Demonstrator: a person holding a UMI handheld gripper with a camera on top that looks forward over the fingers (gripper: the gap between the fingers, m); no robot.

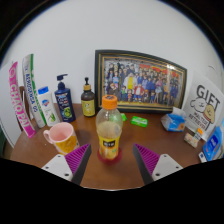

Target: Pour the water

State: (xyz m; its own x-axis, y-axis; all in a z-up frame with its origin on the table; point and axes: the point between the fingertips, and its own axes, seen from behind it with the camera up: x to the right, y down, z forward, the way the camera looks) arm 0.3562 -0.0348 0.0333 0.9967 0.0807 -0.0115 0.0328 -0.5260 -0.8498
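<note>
between the two spread fingers of the gripper (108,160), just ahead of their tips, stands a clear bottle (109,136) with an orange cap and a yellow label, upright on the brown wooden table (110,170). the purple pads (78,157) sit apart on either side of it, and whether they touch the bottle's sides cannot be told; the bottle rests on the table by its own base. to the left of the bottle, near it but not touching, a pink mug (63,137) stands with its mouth turned toward the camera. behind the mug, against the white wall, a row of toiletries: a pink tube (19,96) and a white-and-green tube (29,85) leaning at the far left, a small white bottle (45,105), a dark blue pump bottle (64,101), and a small amber dropper bottle (88,100) with a black top. behind the clear bottle a framed group photo (142,80) leans on the wall. a small green object (139,121) lies on the table in front of the frame. further right, a white box printed "gift" (203,106) stands tilted, with blue-and-white packages (212,143) beside and below it; what they hold is too small to tell.
</note>
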